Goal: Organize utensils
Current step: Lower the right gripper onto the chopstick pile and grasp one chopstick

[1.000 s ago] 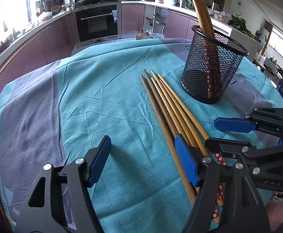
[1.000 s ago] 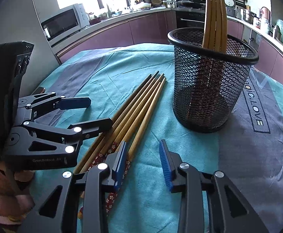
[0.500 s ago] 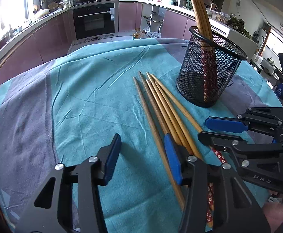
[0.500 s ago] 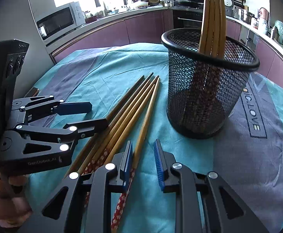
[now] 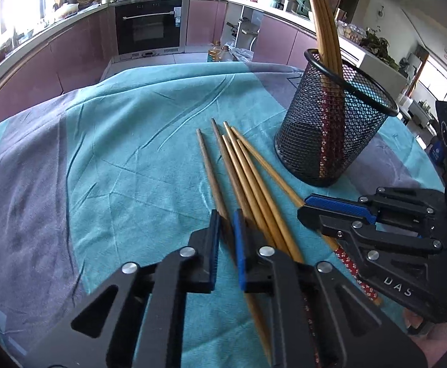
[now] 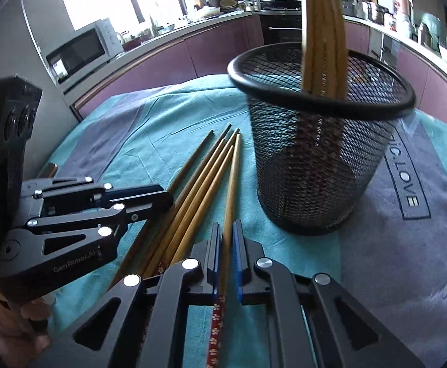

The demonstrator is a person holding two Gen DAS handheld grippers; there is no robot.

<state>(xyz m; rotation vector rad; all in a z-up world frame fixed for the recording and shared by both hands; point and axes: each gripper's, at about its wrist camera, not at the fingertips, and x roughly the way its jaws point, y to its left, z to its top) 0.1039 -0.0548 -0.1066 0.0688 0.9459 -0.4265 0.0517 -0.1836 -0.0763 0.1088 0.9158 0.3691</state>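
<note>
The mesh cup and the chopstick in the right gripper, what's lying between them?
Only bare teal cloth lies between mesh cup and chopstick; the right wrist view shows it.

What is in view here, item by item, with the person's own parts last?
loose chopsticks: about six, wooden, some with red floral ends, side by side on the cloth
standing chopsticks: about four, wooden, in the holder
mesh holder: one, black, upright on the cloth
tablecloth: one, teal and grey
oven: one, black, background
microwave: one, white, counter
left gripper: black and blue, shut on the leftmost chopstick
right gripper: black and blue, shut on the rightmost chopstick
</note>
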